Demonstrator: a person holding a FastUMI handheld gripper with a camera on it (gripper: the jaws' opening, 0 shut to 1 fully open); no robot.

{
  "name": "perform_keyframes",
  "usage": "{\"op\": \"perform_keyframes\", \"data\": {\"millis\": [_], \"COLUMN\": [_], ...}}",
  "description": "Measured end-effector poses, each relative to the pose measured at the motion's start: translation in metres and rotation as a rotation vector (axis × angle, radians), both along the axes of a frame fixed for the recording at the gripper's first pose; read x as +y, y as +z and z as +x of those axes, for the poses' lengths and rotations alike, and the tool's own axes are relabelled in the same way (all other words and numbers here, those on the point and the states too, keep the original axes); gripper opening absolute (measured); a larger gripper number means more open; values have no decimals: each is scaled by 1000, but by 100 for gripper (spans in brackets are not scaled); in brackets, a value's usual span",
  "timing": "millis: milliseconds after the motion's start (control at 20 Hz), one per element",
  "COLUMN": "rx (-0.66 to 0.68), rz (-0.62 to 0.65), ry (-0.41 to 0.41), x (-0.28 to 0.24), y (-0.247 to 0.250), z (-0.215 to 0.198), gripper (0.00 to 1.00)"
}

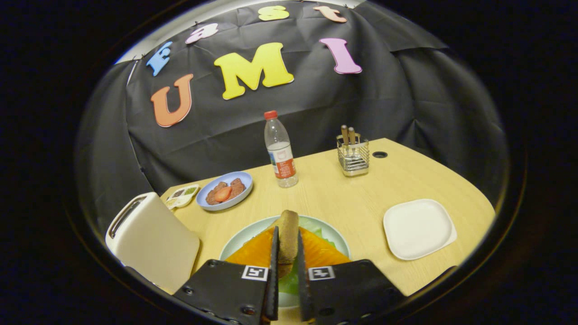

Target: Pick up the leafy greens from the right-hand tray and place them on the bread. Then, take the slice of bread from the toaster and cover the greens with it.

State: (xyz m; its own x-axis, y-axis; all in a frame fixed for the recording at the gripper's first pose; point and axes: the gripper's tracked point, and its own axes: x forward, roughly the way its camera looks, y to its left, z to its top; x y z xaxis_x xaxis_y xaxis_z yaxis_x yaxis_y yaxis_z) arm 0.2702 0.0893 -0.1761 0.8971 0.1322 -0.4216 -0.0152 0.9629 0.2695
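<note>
My gripper (287, 246) is shut on a brown slice of bread (289, 222), held upright and edge-on between both fingers. It hangs over a pale green plate (238, 242) just beneath the fingers. On that plate lie leafy greens (319, 228) together with an orange-toned slice (254, 253); which of the two is on top I cannot tell. To the left of the fingers stands the white toaster (151, 239), its slot (124, 215) dark. The square white tray (417, 228) lies to the right with nothing on it.
Beyond the plate, a blue plate (224, 190) holds brown pieces and a red slice, with a small sauce dish (182, 195) to its left. A plastic bottle (280, 151) and a wire cutlery holder (352, 155) stand further back on the wooden table (343, 198).
</note>
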Motion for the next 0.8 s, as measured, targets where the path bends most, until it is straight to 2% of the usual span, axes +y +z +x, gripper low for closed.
{"op": "perform_keyframes", "data": {"millis": [100, 150, 250, 400, 450, 600, 750, 800], "rx": [11, 16, 26, 33, 26, 1, -17, -30], "rz": [-13, -14, -22, -47, -51, -96, -96, -97], "ry": [-7, -7, -10, -18, -16, -34, -51, -55], "x": [-6, -8, -12, -17, -16, -24, -27, -26], "y": [-6, -8, -14, -18, -18, -19, -15, -13], "z": [2, 2, 3, 1, -1, -4, -16, -22], "gripper": [31, 31, 47, 57, 57, 78, 79, 83]}}
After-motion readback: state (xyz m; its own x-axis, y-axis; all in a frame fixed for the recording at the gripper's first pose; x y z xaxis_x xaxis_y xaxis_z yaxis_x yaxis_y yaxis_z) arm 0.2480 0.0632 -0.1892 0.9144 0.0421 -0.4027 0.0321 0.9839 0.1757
